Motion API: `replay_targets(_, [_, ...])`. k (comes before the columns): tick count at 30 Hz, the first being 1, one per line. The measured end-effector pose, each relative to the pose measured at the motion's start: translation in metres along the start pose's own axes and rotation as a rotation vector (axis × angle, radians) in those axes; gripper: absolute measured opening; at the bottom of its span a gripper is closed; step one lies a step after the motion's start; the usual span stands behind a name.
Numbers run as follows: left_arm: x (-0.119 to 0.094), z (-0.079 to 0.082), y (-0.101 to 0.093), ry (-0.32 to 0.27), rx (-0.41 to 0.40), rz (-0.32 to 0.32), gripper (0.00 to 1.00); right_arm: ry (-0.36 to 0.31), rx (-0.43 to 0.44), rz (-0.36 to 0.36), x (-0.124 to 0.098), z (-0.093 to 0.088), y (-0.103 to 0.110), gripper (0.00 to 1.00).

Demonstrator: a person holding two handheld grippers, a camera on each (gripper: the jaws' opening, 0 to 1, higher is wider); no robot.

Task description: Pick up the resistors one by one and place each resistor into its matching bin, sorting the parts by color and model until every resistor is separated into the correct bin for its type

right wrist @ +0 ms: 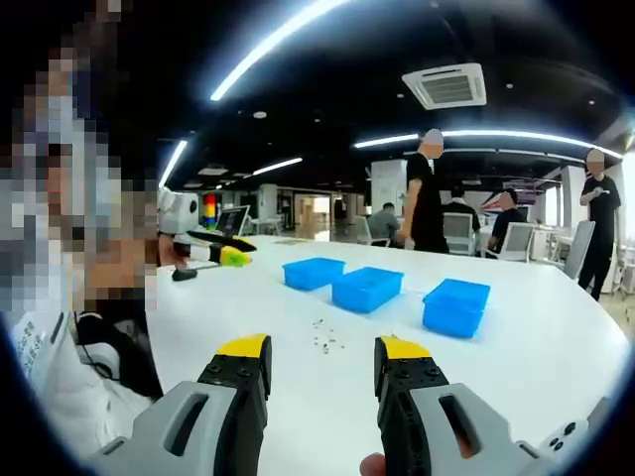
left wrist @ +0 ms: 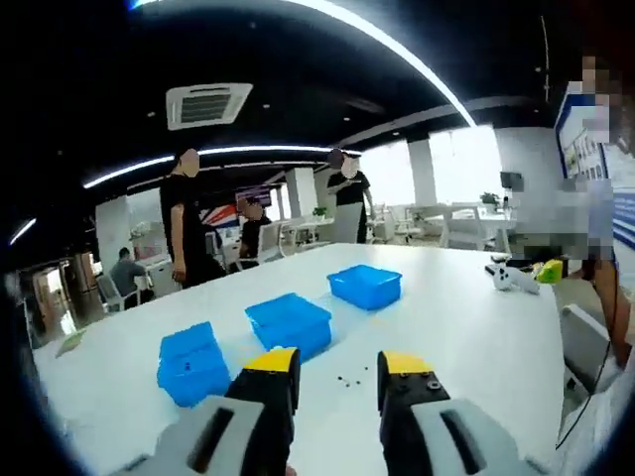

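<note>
I saw the resistors [left wrist: 346, 379] only as tiny dark specks on the white table [left wrist: 476, 327], too small to tell colour or model; in the right gripper view they [right wrist: 321, 336] lay loose at 12 o'clock from my jaws. Three blue bins [right wrist: 367, 288] stood in a row beyond them, their contents hidden by the walls. My left gripper [left wrist: 337, 379] was spread wide, grasping nothing, above the table. My right gripper [right wrist: 320, 362] was likewise released and empty. People [right wrist: 427, 193] stood at the table's far edge.
</note>
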State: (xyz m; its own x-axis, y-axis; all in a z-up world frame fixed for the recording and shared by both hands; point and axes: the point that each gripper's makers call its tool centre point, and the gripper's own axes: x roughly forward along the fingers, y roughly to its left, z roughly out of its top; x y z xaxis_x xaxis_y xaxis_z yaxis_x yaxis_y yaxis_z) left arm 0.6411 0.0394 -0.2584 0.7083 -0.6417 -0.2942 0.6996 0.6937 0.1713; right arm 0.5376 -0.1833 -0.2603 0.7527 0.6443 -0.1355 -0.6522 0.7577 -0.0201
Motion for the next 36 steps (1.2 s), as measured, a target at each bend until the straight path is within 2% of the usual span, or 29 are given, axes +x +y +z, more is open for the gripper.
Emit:
replay_targets(6, [0.047, -0.007, -0.030, 0.179, 0.296, -0.221, 0.31, -0.001, 0.000, -0.001, -0.001, 0.000, 0.001, 0.43])
replay_targets(7, [0.058, -0.002, -0.031, 0.196, 0.368, -0.232, 0.31, 0.000, -0.001, -0.001, -0.001, -0.001, 0.001, 0.43])
replay_targets(8, [0.064, -0.001, -0.037, 0.215, 0.410, -0.275, 0.31, 0.000, -0.001, -0.002, -0.001, -0.001, 0.001, 0.43])
replay_targets(9, [0.068, -0.003, -0.046, 0.251, 0.428, -0.344, 0.30, 0.001, -0.003, -0.002, -0.001, 0.000, 0.001, 0.43])
replay_targets(11, [0.080, 0.000, -0.050, 0.285, 0.499, -0.384, 0.30, 0.000, -0.004, -0.004, -0.002, 0.000, 0.000, 0.43])
replay_targets(15, [0.092, -0.009, -0.065, 0.389, 0.612, -0.535, 0.28, 0.003, -0.007, -0.011, -0.003, 0.000, -0.002, 0.43])
replay_targets(16, [0.091, -0.015, -0.069, 0.424, 0.664, -0.595, 0.28, 0.002, -0.005, -0.010, -0.003, 0.000, -0.001, 0.43])
replay_targets(17, [0.095, -0.016, -0.071, 0.428, 0.713, -0.627, 0.28, 0.000, -0.003, -0.009, -0.003, 0.001, -0.001, 0.43])
replay_targets(18, [0.099, -0.020, -0.071, 0.460, 0.710, -0.631, 0.27, 0.000, -0.003, -0.009, -0.003, 0.000, -0.001, 0.43])
replay_targets(19, [0.100, -0.027, -0.074, 0.508, 0.724, -0.682, 0.25, 0.002, -0.005, -0.010, -0.003, 0.000, -0.001, 0.43])
replay_targets(21, [0.106, -0.034, -0.078, 0.525, 0.790, -0.734, 0.22, 0.004, -0.005, -0.012, -0.003, -0.001, -0.002, 0.43])
replay_targets(23, [0.103, -0.049, -0.079, 0.622, 0.793, -0.782, 0.21, 0.004, -0.006, -0.013, -0.004, -0.002, -0.003, 0.43])
replay_targets(24, [0.106, -0.053, -0.080, 0.627, 0.826, -0.800, 0.21, 0.003, -0.007, -0.014, -0.004, -0.002, -0.003, 0.43])
replay_targets(26, [0.111, -0.059, -0.081, 0.648, 0.843, -0.804, 0.21, 0.001, -0.006, -0.014, -0.004, -0.001, -0.003, 0.43])
replay_targets(31, [0.127, -0.067, -0.086, 0.675, 0.840, -0.819, 0.17, 0.000, -0.005, -0.018, -0.007, -0.001, -0.006, 0.43])
replay_targets(36, [0.129, -0.081, -0.091, 0.712, 0.846, -0.852, 0.16, -0.004, 0.002, -0.025, -0.008, -0.001, -0.008, 0.43])
